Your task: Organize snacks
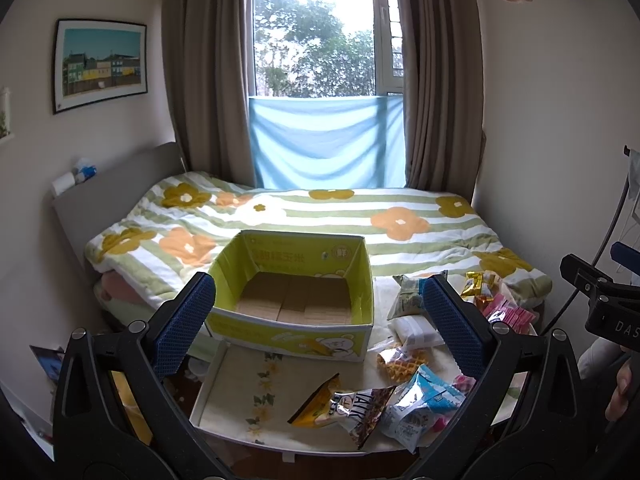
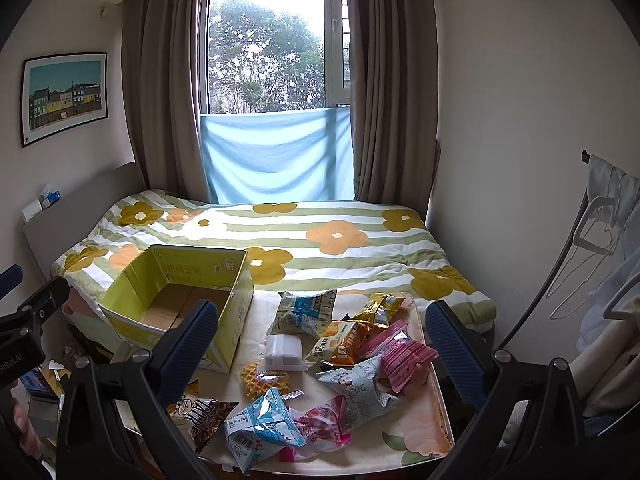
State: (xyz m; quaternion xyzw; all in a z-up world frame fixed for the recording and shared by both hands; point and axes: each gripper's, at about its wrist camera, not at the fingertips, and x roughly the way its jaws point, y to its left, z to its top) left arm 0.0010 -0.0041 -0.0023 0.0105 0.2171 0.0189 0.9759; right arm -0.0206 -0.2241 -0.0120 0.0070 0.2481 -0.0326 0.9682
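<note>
Both my jaws stand wide apart and hold nothing: the left gripper [image 1: 318, 322] frames the empty yellow box [image 1: 294, 294], the right gripper [image 2: 322, 346] hangs above the snack packets [image 2: 344, 364] scattered on the surface [image 2: 420, 436]. I judge sorting has not begun. I'd drop the right onto one loose packet, perhaps the waffle [image 2: 264, 380], pinching its edge cleanly, then carry it left into the box beside the pile.

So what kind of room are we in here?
Most likely a bedroom in a home: a bed with a flowered quilt fills it, brown curtains frame a window, and a framed picture hangs on the wall. A cardboard box and snack packets sit in front.
</note>
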